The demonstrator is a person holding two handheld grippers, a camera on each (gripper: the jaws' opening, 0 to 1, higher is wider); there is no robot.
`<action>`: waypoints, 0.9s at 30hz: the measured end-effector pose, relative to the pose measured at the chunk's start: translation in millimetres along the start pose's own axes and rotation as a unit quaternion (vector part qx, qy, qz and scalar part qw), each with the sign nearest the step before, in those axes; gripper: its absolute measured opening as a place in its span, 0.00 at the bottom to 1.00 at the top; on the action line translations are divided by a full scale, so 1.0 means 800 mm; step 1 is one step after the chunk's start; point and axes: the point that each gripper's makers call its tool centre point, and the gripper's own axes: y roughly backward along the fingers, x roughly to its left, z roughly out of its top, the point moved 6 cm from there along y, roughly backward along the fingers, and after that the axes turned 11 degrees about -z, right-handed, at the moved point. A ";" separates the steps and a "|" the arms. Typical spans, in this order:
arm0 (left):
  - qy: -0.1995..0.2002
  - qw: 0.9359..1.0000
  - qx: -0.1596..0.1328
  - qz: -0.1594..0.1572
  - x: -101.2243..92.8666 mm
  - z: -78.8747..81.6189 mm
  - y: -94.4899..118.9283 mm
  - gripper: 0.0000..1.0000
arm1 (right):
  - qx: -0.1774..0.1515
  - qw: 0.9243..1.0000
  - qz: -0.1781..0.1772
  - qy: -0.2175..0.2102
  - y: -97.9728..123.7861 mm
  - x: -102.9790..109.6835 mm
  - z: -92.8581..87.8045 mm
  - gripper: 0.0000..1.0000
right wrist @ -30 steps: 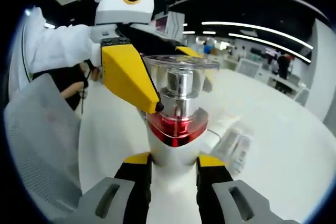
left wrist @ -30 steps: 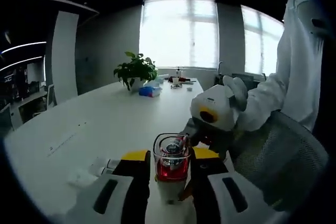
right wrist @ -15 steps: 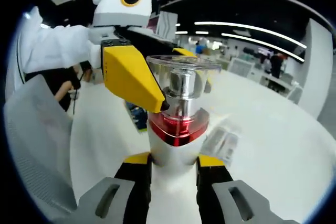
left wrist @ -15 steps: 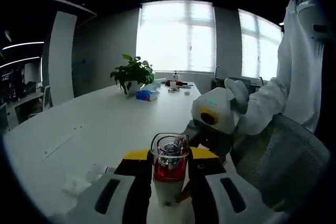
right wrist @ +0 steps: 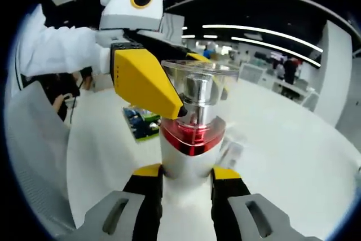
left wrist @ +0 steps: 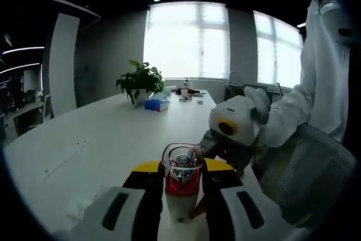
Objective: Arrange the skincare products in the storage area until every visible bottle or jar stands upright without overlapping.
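Note:
A skincare bottle (left wrist: 181, 183) with a clear cap, a red collar and a white body is held upright above the white table (left wrist: 96, 134). My left gripper (left wrist: 181, 169) is shut on it, its yellow-and-black jaws on either side of the cap and collar. In the right gripper view the same bottle (right wrist: 190, 139) rises between the jaws of my right gripper (right wrist: 186, 172), which is shut on the white body. The left gripper (right wrist: 198, 103) reaches in from the upper left and grips the cap. The right gripper's white housing (left wrist: 234, 119) shows just behind the bottle.
A person in a white coat (left wrist: 316, 94) stands at the right beside a mesh chair (left wrist: 304, 167). A potted plant (left wrist: 140, 80) and a blue box (left wrist: 155, 104) stand far down the table. A green-and-blue box (right wrist: 141, 122) and flat sachets (right wrist: 231, 150) lie on the table below the bottle.
Both grippers keep their hold on the bottle. Both cameras have shifted together: the sachets have slid out of the left gripper view, and the green-and-blue box has come into the right gripper view.

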 end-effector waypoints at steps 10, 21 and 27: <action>0.000 1.000 0.003 0.001 0.000 0.002 -0.005 0.22 | -0.002 1.000 0.000 0.003 -0.002 -0.006 0.001 0.25; -0.003 1.000 0.003 0.012 0.002 0.002 -0.008 0.25 | -0.009 1.000 -0.005 0.007 0.000 -0.006 0.003 0.26; 0.004 1.000 -0.001 0.016 0.004 0.003 -0.006 0.26 | -0.011 1.000 -0.008 -0.003 0.000 -0.008 0.004 0.30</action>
